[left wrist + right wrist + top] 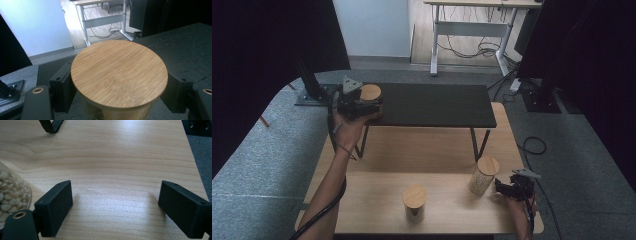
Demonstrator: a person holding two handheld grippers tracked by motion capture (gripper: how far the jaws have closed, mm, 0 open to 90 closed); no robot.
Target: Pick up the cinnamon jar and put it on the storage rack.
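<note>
Left gripper [117,87] jaws flank the jar [119,73] on the black shelf [185,45].

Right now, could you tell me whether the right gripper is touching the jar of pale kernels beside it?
Apart. In the right gripper view, the right gripper stands open over bare wood, and the jar sits outside its jaws at the picture's left, with a strip of table between.

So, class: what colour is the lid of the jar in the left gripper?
Light bamboo-brown lid, clearest in the left gripper view.
</note>
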